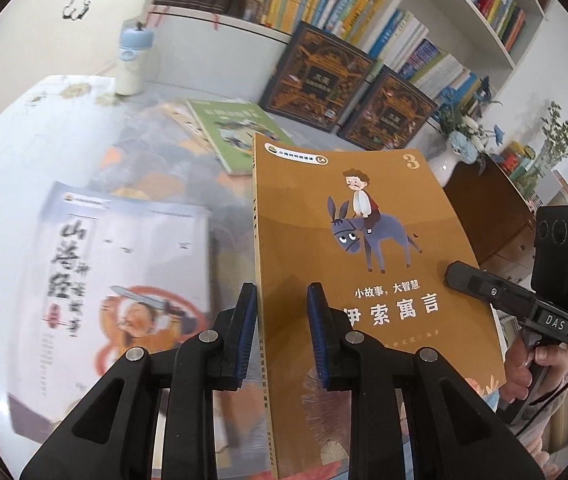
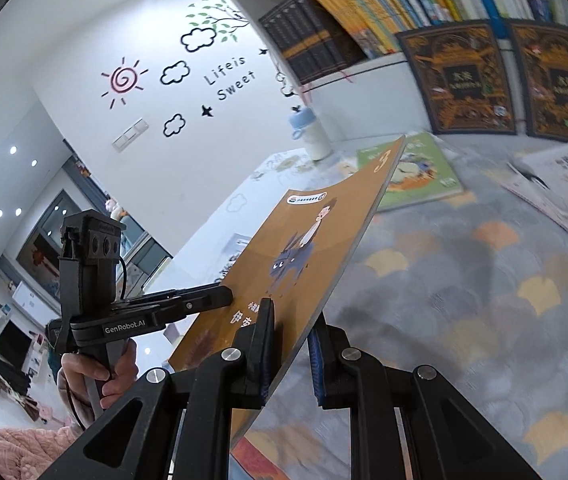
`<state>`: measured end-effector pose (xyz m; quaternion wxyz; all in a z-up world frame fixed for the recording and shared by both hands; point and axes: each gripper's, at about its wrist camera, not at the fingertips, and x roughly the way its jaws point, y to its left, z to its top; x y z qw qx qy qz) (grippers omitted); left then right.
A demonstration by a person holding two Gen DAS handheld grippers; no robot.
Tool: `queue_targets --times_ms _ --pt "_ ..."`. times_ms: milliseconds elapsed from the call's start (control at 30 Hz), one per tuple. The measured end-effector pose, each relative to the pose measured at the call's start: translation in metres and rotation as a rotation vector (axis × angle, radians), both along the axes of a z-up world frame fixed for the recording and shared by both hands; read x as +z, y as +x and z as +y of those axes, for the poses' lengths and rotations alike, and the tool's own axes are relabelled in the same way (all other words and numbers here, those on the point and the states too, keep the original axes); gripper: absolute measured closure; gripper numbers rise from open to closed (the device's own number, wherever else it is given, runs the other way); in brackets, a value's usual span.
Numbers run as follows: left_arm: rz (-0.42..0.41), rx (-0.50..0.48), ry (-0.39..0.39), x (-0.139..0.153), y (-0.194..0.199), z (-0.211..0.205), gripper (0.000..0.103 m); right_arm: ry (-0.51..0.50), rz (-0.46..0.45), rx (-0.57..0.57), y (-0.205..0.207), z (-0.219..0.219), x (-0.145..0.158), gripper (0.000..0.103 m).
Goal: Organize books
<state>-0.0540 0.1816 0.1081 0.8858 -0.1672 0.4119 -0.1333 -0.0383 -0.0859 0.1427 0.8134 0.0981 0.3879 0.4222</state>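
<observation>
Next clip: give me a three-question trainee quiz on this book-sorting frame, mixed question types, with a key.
1. True or false: the orange book lies flat on the table.
2. How many hand-held grippers clamp the orange book? A) none B) one C) two
3. Fill in: the numeral printed on the orange book's cover is ___.

Key: 1 false, it is held up above the table. 2 C, the left hand-held gripper near its spine and the right hand-held gripper on its opposite edge. 3 three.

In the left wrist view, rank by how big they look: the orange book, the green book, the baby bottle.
Orange book, largest, though nearness to the camera exaggerates it
Green book
Baby bottle, smallest
</observation>
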Motion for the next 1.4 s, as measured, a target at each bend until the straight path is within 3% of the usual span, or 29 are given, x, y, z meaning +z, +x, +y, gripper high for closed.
queue_targets --times_ms 633,1200,1400 --pt "-0.031 0.218 -0.024 0.000 -0.019 0.111 0.080 0.011 0.046 0.150 0.019 0.118 -0.019 0.087" --pt "0.030 0.306 -0.043 -0.039 -0.031 0.141 0.077 -0.023 0.170 0.193 0.023 0.157 -0.070 0.087" --pt "0.049 0.329 -0.020 -0.050 -0.032 0.143 0.077 -0.053 0.150 0.194 0.015 0.166 -0.080 0.087"
